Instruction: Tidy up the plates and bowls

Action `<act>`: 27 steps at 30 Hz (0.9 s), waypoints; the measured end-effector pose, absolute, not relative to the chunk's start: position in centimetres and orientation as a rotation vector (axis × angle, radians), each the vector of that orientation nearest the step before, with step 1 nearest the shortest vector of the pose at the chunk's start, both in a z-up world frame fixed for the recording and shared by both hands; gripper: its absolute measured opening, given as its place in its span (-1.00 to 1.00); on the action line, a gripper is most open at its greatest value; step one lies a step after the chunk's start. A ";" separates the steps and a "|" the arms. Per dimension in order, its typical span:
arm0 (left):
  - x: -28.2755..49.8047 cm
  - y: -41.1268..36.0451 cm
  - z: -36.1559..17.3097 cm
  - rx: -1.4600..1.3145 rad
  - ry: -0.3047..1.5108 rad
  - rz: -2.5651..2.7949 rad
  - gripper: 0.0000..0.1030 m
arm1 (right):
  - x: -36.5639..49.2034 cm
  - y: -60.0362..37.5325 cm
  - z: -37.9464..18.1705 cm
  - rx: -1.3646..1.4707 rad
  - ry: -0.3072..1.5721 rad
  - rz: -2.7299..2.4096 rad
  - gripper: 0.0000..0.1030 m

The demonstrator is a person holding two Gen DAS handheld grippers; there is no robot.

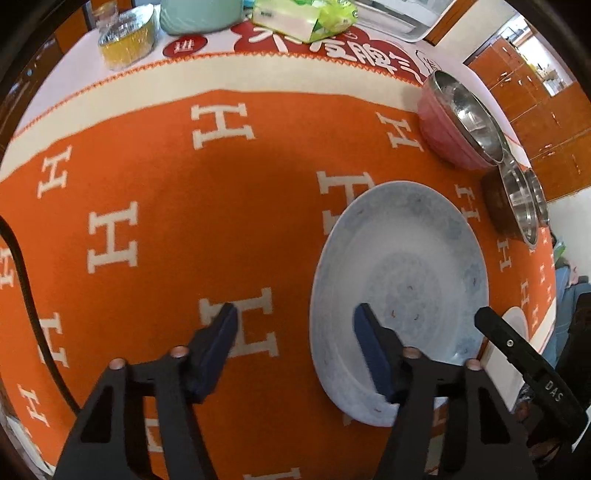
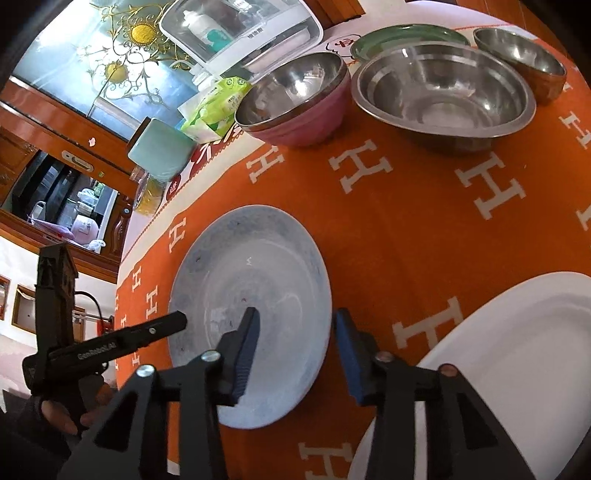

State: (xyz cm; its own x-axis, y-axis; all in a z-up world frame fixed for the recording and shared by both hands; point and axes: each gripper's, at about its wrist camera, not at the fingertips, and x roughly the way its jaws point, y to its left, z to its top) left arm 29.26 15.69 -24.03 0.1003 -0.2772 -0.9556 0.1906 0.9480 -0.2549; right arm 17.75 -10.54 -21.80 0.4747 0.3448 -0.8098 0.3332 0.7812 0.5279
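Left wrist view
- left tool (image 1: 295, 314): spread wide, holding nothing; one finger over bare cloth, the other over the near rim of the pale blue plate (image 1: 402, 280).
- plate spot: around 4 o'clock on the orange H-pattern cloth (image 1: 166, 192) covering the tabletop.
- bowls: pink-sided steel bowl (image 1: 454, 122) at 2 o'clock, brown-sided steel bowl (image 1: 513, 206) just past it near the edge.
- other tool: tip of the right one pokes in at 4 o'clock, just beside the plate's rim.

Right wrist view
- right tool (image 2: 295, 325): also spread, empty, straddling the plate's right rim, one finger over the dish and one outside.
- white plate (image 2: 517, 350): at 4 o'clock, close to the blue one.
- big steel bowl (image 2: 443, 85): 1 o'clock, green plate (image 2: 402, 35) behind it.

What could go wrong
- my guess: the glazed rim looks slick, so a shallow pinch could let it slide out.
- both tools crowd the same plate and could bump each other.
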 end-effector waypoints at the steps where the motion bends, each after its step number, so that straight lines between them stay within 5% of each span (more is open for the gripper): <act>1: 29.3 15.7 -24.3 -0.090 1.438 -0.348 0.05 | 17.7 -10.7 -21.9 0.720 1.101 0.009 -0.28; 8: 29.6 14.7 -25.3 -0.111 1.468 -0.364 -0.40 | 17.7 -11.6 -23.1 0.786 1.106 0.003 -0.58; 20: 29.3 13.9 -25.2 -0.101 1.454 -0.370 -0.42 | 17.7 -12.4 -24.7 0.869 1.114 0.004 -0.89; 27: 28.9 13.4 -25.2 -0.099 1.467 -0.415 -0.42 | 17.6 -12.8 -25.0 0.911 1.098 0.024 -0.88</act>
State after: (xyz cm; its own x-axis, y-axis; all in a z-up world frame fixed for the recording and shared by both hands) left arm 28.90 13.43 -25.18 0.0476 -0.3308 -0.9425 0.2117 0.9255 -0.3142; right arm 17.56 -12.79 -25.00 0.4922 0.4376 -0.7525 0.4040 0.6509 0.6428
